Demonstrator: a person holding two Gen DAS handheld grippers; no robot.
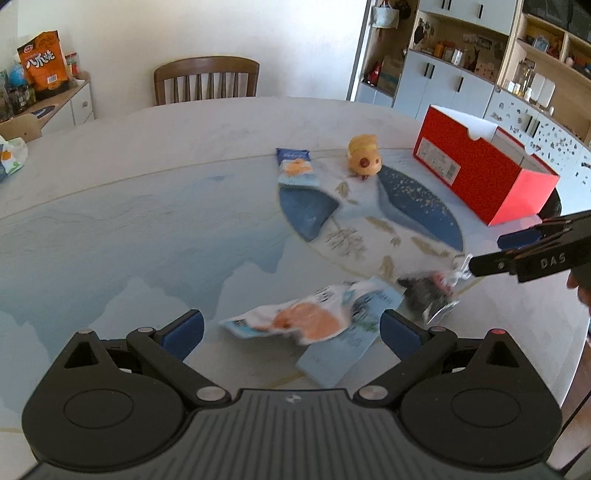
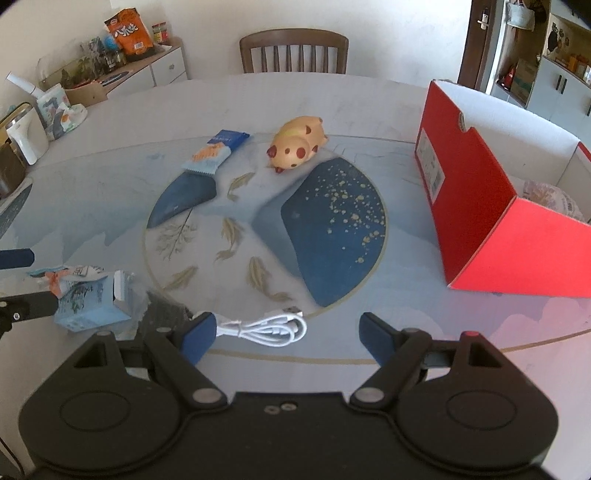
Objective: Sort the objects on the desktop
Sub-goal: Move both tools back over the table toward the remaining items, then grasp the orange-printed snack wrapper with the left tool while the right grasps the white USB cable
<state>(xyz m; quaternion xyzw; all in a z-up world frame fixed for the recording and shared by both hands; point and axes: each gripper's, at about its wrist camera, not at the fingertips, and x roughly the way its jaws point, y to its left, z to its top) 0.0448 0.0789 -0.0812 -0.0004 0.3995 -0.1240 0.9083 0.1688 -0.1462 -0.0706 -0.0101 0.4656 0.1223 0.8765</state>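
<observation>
My left gripper (image 1: 291,330) is open just above an orange-and-white snack packet (image 1: 295,319) that lies on a pale blue flat pack (image 1: 343,343). A dark item in a clear bag (image 1: 430,293) lies right of it. My right gripper (image 2: 286,332) is open with a coiled white USB cable (image 2: 269,328) between its fingers, near the left one. It also shows in the left wrist view (image 1: 491,251). A blue snack pack (image 2: 216,151) and a spotted toy pig (image 2: 295,147) lie farther back. The red box (image 2: 476,206) stands at the right.
The round table (image 2: 110,192) has a wooden chair (image 2: 293,51) behind it. A wrapped item (image 2: 550,195) lies inside the red box. A sideboard with an orange snack bag (image 2: 129,31) stands at the far left, shelving at the right.
</observation>
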